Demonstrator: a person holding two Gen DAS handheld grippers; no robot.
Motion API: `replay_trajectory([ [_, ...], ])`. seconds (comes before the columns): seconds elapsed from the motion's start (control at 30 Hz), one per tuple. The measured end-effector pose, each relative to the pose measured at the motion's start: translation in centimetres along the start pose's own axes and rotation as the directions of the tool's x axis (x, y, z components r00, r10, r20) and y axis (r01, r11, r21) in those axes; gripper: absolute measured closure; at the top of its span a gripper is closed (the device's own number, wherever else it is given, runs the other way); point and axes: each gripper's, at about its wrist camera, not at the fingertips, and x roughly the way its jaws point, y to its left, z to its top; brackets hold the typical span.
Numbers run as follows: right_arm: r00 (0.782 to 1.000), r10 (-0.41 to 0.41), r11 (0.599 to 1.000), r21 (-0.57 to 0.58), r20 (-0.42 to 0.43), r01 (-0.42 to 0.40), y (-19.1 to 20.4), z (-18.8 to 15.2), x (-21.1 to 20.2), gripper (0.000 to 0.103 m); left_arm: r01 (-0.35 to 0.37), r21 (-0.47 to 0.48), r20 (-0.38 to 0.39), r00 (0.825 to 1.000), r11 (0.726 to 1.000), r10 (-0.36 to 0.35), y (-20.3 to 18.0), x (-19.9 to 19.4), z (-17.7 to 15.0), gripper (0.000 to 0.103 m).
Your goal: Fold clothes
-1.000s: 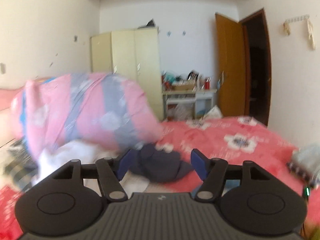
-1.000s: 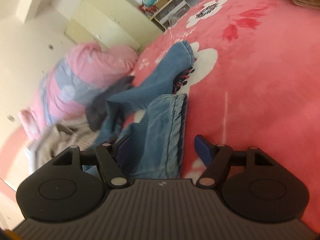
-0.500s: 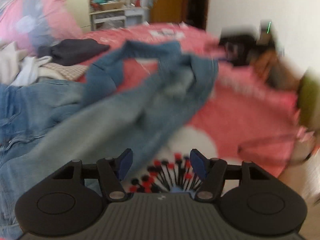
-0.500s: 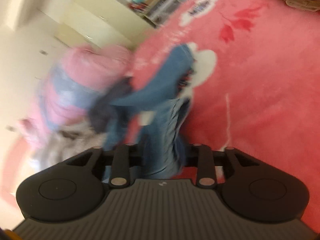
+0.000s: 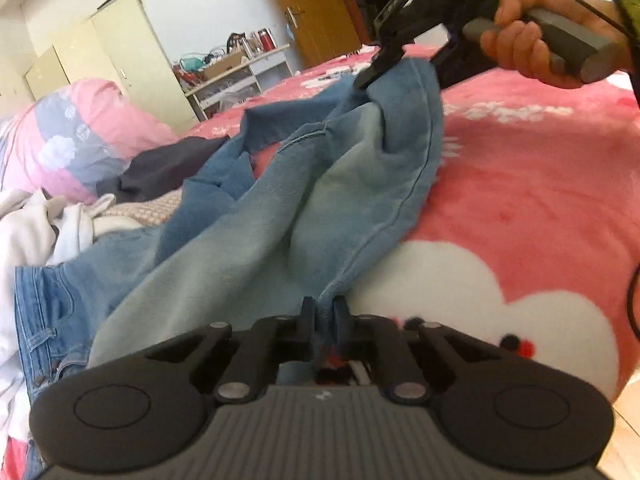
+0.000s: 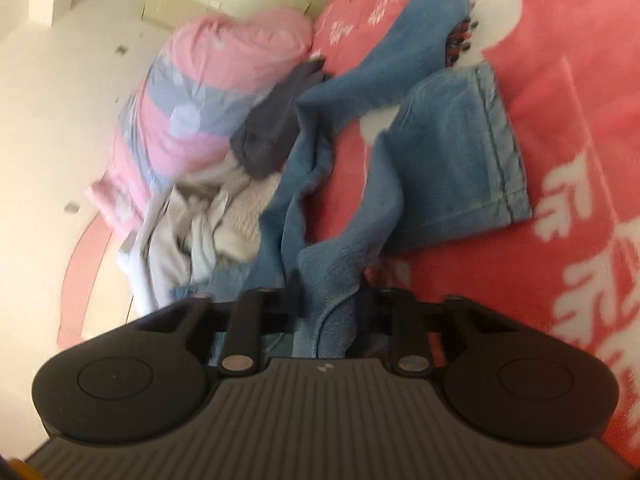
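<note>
The left gripper (image 5: 323,316) sits low over the bed, angled downward, its jaws pressed together on the hem of one leg of the blue jeans (image 5: 280,216); a thin fold of denim shows between the pads. Across the bed the right gripper (image 5: 370,74) is held higher by a bare hand (image 5: 532,44) wrapped around its grey handle, a green sleeve cuff at the wrist, and its jaws are closing on a thick bunch of the same jeans, which fills the gap between them in the right wrist view (image 6: 328,292). The jeans are faded, pale on the inner face and darker on the outer, stretched in a sagging ridge between the two grips, with the waistband and pockets lying at the left near a heap of white and beige clothes (image 5: 48,224) and a dark garment (image 5: 168,168). The other leg lies flat, its stitched hem squared off on the pink floral blanket (image 5: 540,184). To the right of the jeans the blanket is bare out to the bed's edge, where wooden floor (image 5: 624,432) shows; a rolled pink and grey quilt (image 5: 76,136) crowds the far left.
</note>
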Motion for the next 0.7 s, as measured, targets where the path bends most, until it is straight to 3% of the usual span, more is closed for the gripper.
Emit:
replay_trajectory([
  [0.1, 0.991, -0.009, 0.992, -0.125, 0.132, 0.025, 3.0, -1.1, -4.4, 0.088, 0.111, -0.099, 0.058, 0.993, 0.989, -0.106, 2.1, -2.2, 0.3, 0.096],
  [0.2, 0.968, -0.014, 0.976, -0.205, 0.251, 0.068, 5.0, -3.9, -10.8, 0.089, 0.258, -0.154, 0.109, 0.964, 0.954, -0.243, 4.0, -4.6, -0.3, 0.096],
  [0.33, 0.944, -0.169, 0.97, -0.12, 0.282, 0.21, 2.2, -10.5, -16.6, 0.086, 0.383, -0.13, 0.09, 0.923, 0.915, -0.374, 4.3, -5.5, -2.0, 0.096],
  [0.43, 0.931, -0.328, 0.944, 0.018, 0.162, 0.33, -2.9, -15.2, -17.3, 0.085, 0.375, -0.065, 0.019, 0.927, 0.925, -0.374, 2.8, -4.4, -3.0, 0.095],
  [0.47, 0.928, -0.343, 0.939, 0.069, 0.147, 0.337, -4.1, -16.1, -17.8, 0.088, 0.368, -0.049, 0.001, 0.93, 0.928, -0.369, 2.4, -4.0, -3.2, 0.094],
  [0.57, 0.936, -0.26, 0.96, 0.17, 0.238, 0.223, -5.7, -16.5, -21.0, 0.079, 0.356, -0.033, -0.009, 0.934, 0.934, -0.357, 2.0, -3.4, -3.4, 0.09],
  [0.63, 0.907, -0.261, 0.964, 0.133, 0.331, 0.229, -5.1, -15.6, -23.1, 0.066, 0.348, -0.035, -0.011, 0.937, 0.937, -0.349, 2.0, -3.2, -3.4, 0.086],
  [0.7, 0.878, -0.253, 0.967, 0.123, 0.407, 0.222, -5.2, -14.1, -25.0, 0.046, 0.337, -0.042, -0.009, 0.941, 0.941, -0.338, 2.0, -3.3, -3.5, 0.082],
])
